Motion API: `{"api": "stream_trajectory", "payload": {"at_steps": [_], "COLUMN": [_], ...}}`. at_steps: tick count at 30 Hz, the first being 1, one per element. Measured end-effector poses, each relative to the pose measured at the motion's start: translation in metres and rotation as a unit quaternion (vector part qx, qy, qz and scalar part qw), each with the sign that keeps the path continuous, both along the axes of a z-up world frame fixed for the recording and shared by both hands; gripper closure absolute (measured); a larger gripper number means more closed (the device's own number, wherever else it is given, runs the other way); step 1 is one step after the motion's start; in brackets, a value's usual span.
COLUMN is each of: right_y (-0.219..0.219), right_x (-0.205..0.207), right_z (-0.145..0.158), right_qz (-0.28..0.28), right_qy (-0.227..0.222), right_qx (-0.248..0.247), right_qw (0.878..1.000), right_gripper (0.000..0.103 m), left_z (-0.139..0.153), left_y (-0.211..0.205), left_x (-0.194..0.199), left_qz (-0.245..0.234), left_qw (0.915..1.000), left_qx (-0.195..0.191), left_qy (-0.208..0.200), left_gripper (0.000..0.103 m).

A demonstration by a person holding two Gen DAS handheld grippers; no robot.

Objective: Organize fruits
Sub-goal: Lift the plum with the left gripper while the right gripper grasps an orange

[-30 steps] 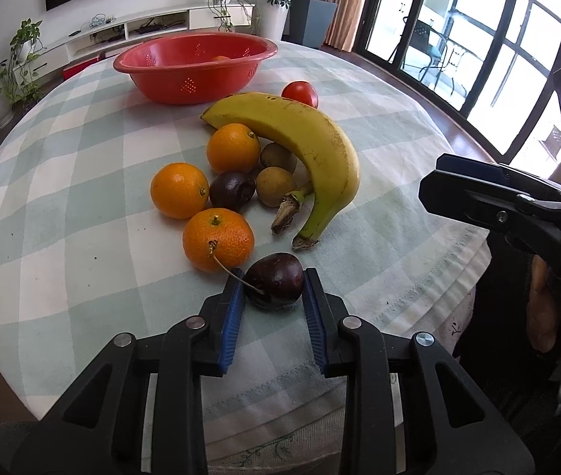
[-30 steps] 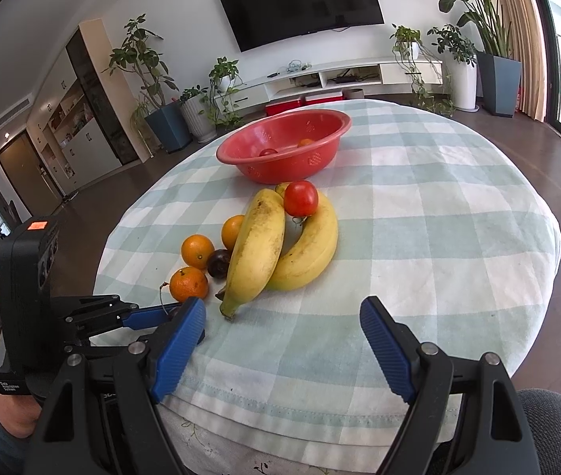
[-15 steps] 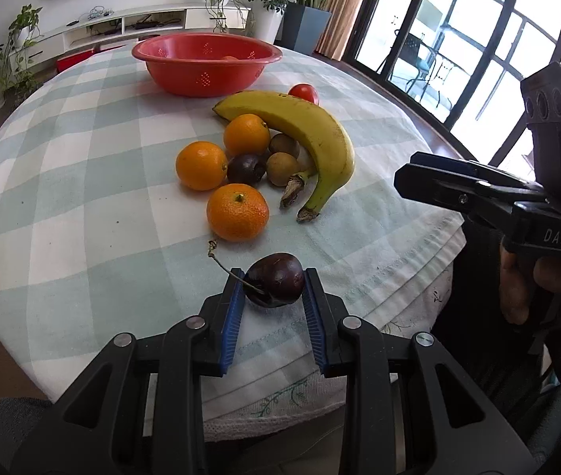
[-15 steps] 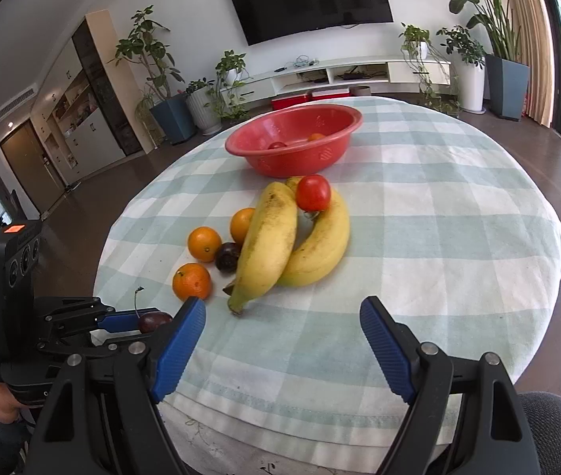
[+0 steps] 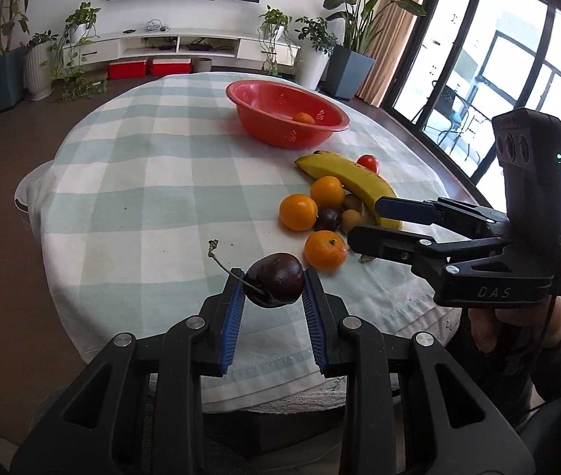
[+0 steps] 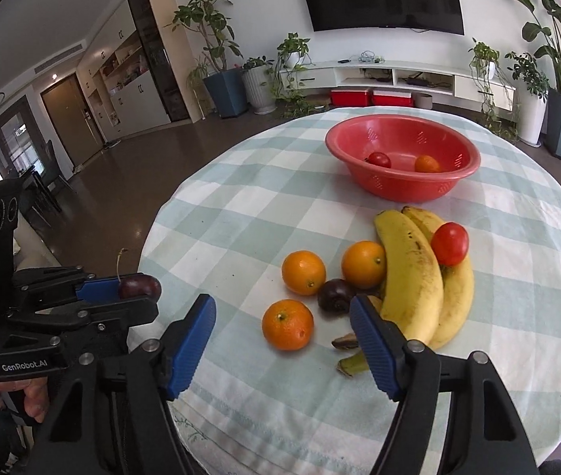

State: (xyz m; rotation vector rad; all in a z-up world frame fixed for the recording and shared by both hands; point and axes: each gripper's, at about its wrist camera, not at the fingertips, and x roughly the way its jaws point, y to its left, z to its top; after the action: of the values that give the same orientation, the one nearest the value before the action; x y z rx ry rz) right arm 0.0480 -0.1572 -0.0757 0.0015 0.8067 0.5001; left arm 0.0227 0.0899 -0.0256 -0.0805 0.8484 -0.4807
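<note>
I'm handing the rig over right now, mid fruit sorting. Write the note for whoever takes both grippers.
Left gripper: shut on the dark purple stemmed fruit, lifted off the checked tablecloth.
Right gripper: jaws closing, nothing between them, above the small orange mandarin.
Done: a red tomato and a mandarin lie in the red plastic colander bowl.
Left: the held fruit, three mandarins, two yellow bananas, another tomato, small dark and brown fruits.

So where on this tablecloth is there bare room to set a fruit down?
The wide checked stretch of tablecloth left of the red bowl and the oranges is bare. The cloth right of the bananas is also free. It is crowded around the oranges, bananas and tomato, which sit tightly clustered.
</note>
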Motion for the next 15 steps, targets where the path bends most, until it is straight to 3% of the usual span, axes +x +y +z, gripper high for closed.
{"api": "stream_trajectory", "payload": {"at_steps": [8, 15], "right_y": [0.017, 0.029], "right_x": [0.019, 0.022], "right_z": [-0.025, -0.032], "right_qz": [-0.002, 0.007], "right_qy": [0.041, 0.036], "right_qx": [-0.043, -0.091], "right_qw": [0.998, 0.995], "right_gripper": [0.039, 0.045], "left_z": [-0.008, -0.011], "left_y": [0.003, 0.003], "left_x": [0.001, 0.003], "left_qz": [0.003, 0.005], "left_qw": [0.9999, 0.9999], "left_qx": [-0.009, -0.01], "left_qy": [0.003, 0.007], "left_gripper": [0.075, 0.075]}}
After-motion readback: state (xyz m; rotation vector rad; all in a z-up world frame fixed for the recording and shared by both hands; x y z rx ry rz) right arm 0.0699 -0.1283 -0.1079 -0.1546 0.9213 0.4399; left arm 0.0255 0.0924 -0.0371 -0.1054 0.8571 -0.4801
